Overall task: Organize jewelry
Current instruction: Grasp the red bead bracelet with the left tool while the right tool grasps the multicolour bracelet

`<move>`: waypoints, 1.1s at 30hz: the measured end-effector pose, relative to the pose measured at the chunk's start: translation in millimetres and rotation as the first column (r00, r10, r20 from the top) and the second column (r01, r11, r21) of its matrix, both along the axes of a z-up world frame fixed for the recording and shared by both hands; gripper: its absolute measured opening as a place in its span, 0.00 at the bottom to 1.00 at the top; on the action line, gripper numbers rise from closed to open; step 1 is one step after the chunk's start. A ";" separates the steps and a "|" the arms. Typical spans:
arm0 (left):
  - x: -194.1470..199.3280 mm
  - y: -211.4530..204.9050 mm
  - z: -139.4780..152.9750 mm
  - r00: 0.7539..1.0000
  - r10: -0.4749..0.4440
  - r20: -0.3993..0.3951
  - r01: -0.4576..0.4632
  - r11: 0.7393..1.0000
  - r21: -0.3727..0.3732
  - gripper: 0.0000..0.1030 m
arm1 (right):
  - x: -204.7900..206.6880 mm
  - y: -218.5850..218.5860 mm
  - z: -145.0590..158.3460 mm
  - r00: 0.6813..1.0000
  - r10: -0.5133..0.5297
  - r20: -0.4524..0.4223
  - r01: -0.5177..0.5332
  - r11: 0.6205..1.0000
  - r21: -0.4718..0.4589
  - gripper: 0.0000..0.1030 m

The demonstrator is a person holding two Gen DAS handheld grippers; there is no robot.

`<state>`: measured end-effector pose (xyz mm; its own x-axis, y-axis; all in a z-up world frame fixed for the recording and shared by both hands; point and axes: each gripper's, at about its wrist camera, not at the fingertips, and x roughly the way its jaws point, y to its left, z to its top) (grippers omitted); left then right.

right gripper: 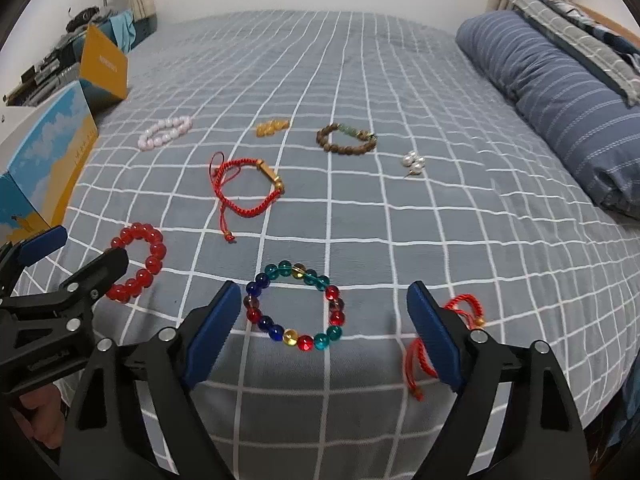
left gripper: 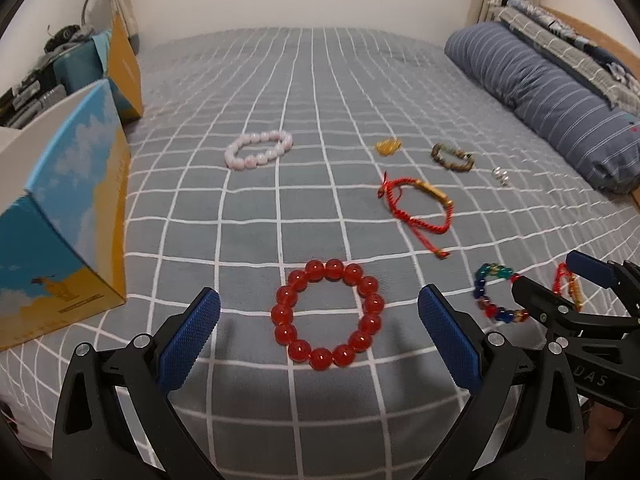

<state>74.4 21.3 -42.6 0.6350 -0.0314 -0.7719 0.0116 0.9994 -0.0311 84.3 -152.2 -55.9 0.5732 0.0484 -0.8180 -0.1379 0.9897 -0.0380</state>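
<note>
The red bracelet (left gripper: 327, 314), a ring of big glossy translucent red beads, lies flat on the bed (left gripper: 320, 100), centred just ahead of the left gripper (left gripper: 319, 322), whose blue-padded jaws stand wide apart and hold nothing. The ring is slightly oval, its long axis running near to far.

The multicolour bracelet (right gripper: 294, 306), with teal, blue, red and amber glass beads, lies flat just ahead of the right gripper (right gripper: 323, 318), also wide open and empty.

Farther up the bed a red cord bracelet (right gripper: 248, 188) with a gold tube lies flat, its loose tail trailing back toward the grippers. Beyond it sit a pink bracelet (right gripper: 165, 132), a small amber piece (right gripper: 272, 126), a brown bracelet (right gripper: 346, 139) and pearl earrings (right gripper: 414, 162), all apart from one another.

Another red cord bracelet (right gripper: 466, 312) lies partly behind the right gripper's right jaw.

A blue-and-yellow box (left gripper: 60, 216) stands at the bed's left edge.
</note>
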 end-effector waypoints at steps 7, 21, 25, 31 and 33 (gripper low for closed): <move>18.2 -0.8 -17.8 0.998 -0.021 -0.063 0.021 1.000 -0.008 0.94 | 23.4 -4.2 -20.4 0.994 -0.012 -0.110 0.015 0.999 0.029 0.66; 37.7 -7.8 -33.5 0.984 -0.055 -0.167 0.055 0.998 -0.009 0.30 | 45.2 -9.7 -30.6 0.979 -0.027 -0.203 0.039 0.998 0.056 0.09; 38.9 -5.3 -31.6 0.985 -0.058 -0.166 0.055 0.998 -0.022 0.22 | 46.9 -6.3 -30.1 0.981 -0.028 -0.194 0.038 0.998 0.050 0.09; 40.0 -4.5 -27.0 0.985 -0.069 -0.157 0.064 0.997 -0.033 0.12 | 47.1 -6.3 -27.3 0.985 -0.029 -0.172 0.038 0.998 0.055 0.09; 39.8 -4.4 -26.3 0.985 -0.072 -0.155 0.067 0.997 -0.035 0.12 | 46.3 -6.4 -25.8 0.986 -0.030 -0.161 0.039 0.998 0.054 0.09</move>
<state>114.2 17.0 -68.9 0.5021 -0.0955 -0.8595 0.0740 0.9950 -0.0673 130.5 -158.6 -81.7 0.4372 0.0801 -0.8958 -0.1032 0.9939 0.0385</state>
